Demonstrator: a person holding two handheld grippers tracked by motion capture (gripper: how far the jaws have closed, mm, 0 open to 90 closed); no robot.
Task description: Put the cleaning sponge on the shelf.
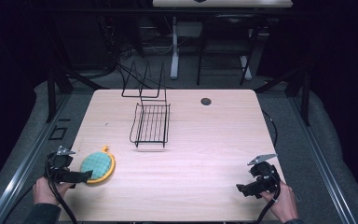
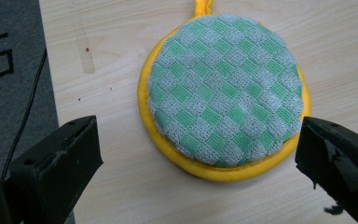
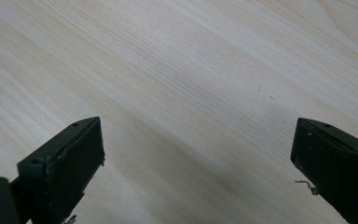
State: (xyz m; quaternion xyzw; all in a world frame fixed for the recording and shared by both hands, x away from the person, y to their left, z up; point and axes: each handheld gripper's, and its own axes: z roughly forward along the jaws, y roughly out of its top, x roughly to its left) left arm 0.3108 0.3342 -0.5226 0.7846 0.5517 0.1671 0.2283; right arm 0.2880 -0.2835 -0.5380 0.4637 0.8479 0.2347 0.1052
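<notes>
My left tongs (image 1: 77, 177) sat at the lower left of the high view, jaws spread wide and holding nothing, aimed at the round pot holder (image 1: 98, 166) just beside them on the counter (image 1: 205, 140). In the left gripper view the pot holder (image 2: 224, 91) lay flat between and beyond my two black jaws, touching neither. Its green-and-grey checked face was up, ringed by a yellow border, and its small yellow loop (image 2: 203, 6) pointed toward the top of the frame, away from me. In the high view that loop (image 1: 105, 149) pointed toward the far edge of the counter.

My right tongs (image 1: 246, 189) were at the lower right of the high view, well apart from the pot holder. In the right gripper view their jaws stood wide over bare wood grain (image 3: 182, 93), gripping nothing.

A black wire rack (image 1: 151, 122) stood at the centre of the high view, with nothing in its basket that I could see. A dark round hole (image 1: 206, 101) showed to the rack's right, near the far edge.
</notes>
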